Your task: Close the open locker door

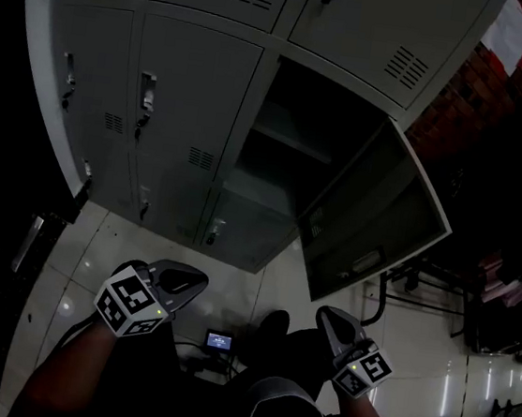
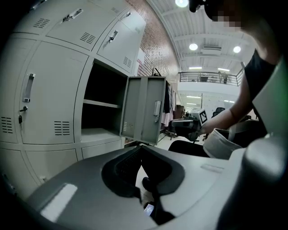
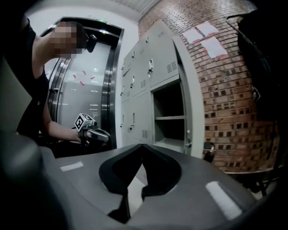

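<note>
Both tongs are closed, tips met, nothing between them. This reads clearly in the left gripper view for the left tongs and in the right gripper view for the right tongs.

Head view: left tongs and right tongs are held low over the tiled floor, well apart from the lockers. Each carries a marker cube with black-and-white square patterns and no words.

- Locker door: stands wide open, hinged on the right edge of its compartment and swung out toward the person's right, inner face showing. The neighbouring doors are shut.
- Left gripper view: the same locker door juts out past the dark compartment, and one shelf crosses it inside.
- Writing: paper sheets hang on the brick wall, print too small to read. A small lit screen lies on the floor between the tongs, also unreadable.
- Hard to make out: the dark clutter at the right of the head view. The top row of lockers is cut off by the frame.
- Room: bare floor lies between the tongs and the locker fronts. Dark metal legs stand near the door's free edge.
</note>
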A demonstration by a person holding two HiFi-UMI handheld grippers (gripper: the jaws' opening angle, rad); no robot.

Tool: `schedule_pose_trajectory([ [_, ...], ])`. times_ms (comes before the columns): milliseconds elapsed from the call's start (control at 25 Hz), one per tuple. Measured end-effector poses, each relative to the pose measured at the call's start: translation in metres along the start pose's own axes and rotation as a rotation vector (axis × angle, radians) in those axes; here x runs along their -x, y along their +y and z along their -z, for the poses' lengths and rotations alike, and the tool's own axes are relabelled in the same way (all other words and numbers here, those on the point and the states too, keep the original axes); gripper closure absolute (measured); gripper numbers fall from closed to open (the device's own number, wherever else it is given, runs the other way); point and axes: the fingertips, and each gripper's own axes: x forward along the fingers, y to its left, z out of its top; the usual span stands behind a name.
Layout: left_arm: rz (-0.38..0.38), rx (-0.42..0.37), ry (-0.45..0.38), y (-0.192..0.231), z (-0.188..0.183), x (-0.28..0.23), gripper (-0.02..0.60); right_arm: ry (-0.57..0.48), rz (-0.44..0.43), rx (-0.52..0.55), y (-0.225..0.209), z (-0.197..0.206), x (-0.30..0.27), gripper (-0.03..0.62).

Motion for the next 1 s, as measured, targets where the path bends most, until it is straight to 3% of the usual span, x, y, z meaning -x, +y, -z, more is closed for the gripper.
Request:
schedule_pose_trajectory([
  [120,0.004,0.003,-0.008,-0.001,-0.001,-0.001,0.569,-0.027,0.066,-0.015,-0.023,-0.014,0.02,0.579],
  [320,0.009,-0.001,-0.009,-0.002,-0.003,-0.003,0.569,-0.045,0.095,-0.013,-0.062,-0.034,0.033,0.42],
  [440,0.008,-0.004,-0.006,-0.004,-0.002,-0.004,0.569,-0.066,0.1,-0.001,-0.084,-0.049,0.03,0.368],
  [680,0.002,0.003,-0.007,-0.003,-0.002,-0.002,0.569,-0.1,0.051,0.028,-0.091,-0.071,0.004,0.396],
  [760,-0.001,0.004,-0.008,-0.004,-0.003,-0.004,0.569,-0.101,0.033,0.029,-0.09,-0.07,-0.001,0.441],
  [1000,0.01,-0.001,-0.007,-0.004,-0.004,-0.006,0.569,-0.104,-0.084,0.042,-0.059,-0.069,-0.023,0.447],
])
